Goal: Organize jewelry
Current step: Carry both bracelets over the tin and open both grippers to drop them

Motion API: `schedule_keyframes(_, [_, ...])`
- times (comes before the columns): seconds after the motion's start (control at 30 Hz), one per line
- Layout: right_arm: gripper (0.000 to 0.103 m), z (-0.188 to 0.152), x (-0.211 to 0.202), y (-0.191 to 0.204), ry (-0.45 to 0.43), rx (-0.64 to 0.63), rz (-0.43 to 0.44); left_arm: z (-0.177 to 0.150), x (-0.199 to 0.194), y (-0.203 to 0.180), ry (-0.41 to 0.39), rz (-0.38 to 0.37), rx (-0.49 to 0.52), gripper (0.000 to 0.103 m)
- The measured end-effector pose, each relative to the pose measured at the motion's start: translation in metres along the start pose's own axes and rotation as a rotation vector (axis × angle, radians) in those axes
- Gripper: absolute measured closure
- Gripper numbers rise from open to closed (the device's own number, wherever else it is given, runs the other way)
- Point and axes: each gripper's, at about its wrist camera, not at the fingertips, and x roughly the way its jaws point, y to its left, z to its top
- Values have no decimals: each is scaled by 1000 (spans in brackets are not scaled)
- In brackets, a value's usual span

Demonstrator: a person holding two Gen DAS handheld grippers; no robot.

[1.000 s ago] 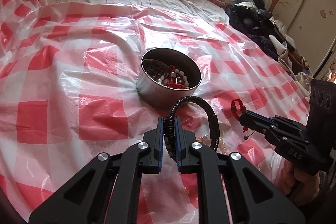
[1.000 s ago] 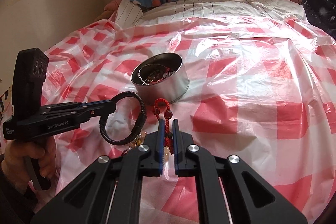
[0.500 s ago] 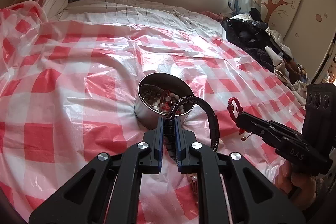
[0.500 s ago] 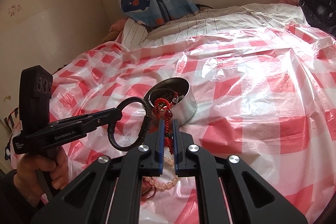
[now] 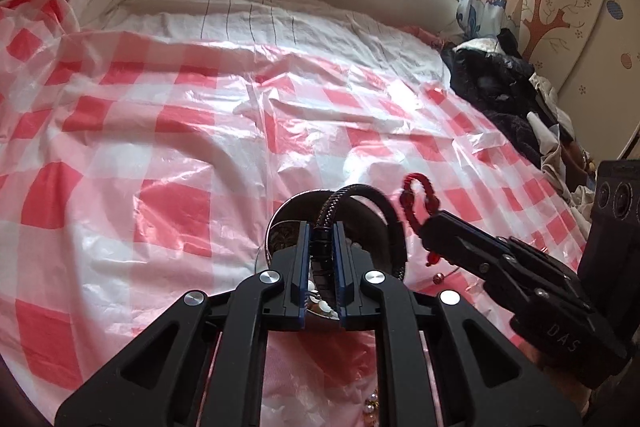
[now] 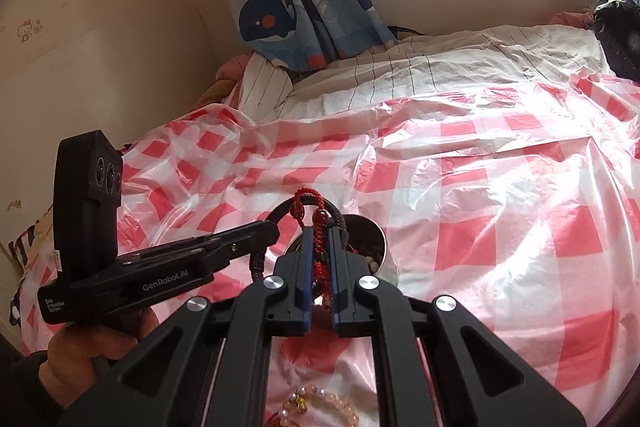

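My left gripper (image 5: 322, 227) is shut on a black braided bracelet (image 5: 372, 193), whose loop arches over a round metal tin (image 5: 280, 217) partly hidden behind the fingers. White beads show inside the tin. My right gripper (image 6: 318, 233) is shut on a red cord bracelet (image 6: 306, 201) with a dark red bead, held just above the tin (image 6: 378, 239). In the left wrist view the right gripper (image 5: 430, 223) comes in from the right with the red cord bracelet (image 5: 418, 187) looped at its tip. In the right wrist view the left gripper (image 6: 272, 231) sits close on the left.
A red-and-white checked plastic sheet (image 5: 180, 155) covers the bed. A pale beaded bracelet (image 6: 320, 405) lies on it below my right gripper. Dark clothes (image 5: 500, 87) are piled at the right edge. A whale curtain (image 6: 304, 7) hangs at the back. A hand (image 6: 92, 351) grips the left tool.
Both grippers have moved forward and slightly up with their bracelets. The tin, which stood well ahead, now lies right under the fingertips. The beaded bracelet stayed on the sheet.
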Motion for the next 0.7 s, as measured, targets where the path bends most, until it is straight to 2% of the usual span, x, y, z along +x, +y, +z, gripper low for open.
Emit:
schedule_keyframes(0.07, [95,3,25,-2,50,-15,-10,-2,9,0,37,25,13,90])
schedule_keyframes(0.13, [95,1,47,-6,126,-27,-24,-6,5,0,38,53,32,87])
schedule_keyframes(0.2, [93,-5,51,-11,150,-16,-49,-9,-4,-1,34,79,51,80])
schedule_keyframes(0.33, [84,-11,24,-18,124,20,-59,-23,-31,-12,20,146,125,67])
schedule_keyframes(0.37, [76,-14,12,-19,112,26,-60,-29,-39,-15,15,163,142,62])
schedule_keyframes(0.4, [72,-18,0,-19,103,31,-61,-35,-46,-17,13,179,156,58])
schedule_keyframes(0.43, [72,-24,-11,-20,99,37,-61,-42,-52,-20,13,196,169,56])
schedule_keyframes(0.5, [71,-41,-32,-20,105,55,-62,-57,-63,-25,16,236,190,42])
schedule_keyframes(0.7, [61,-88,-72,-22,135,122,-77,-92,-77,-28,15,270,197,30])
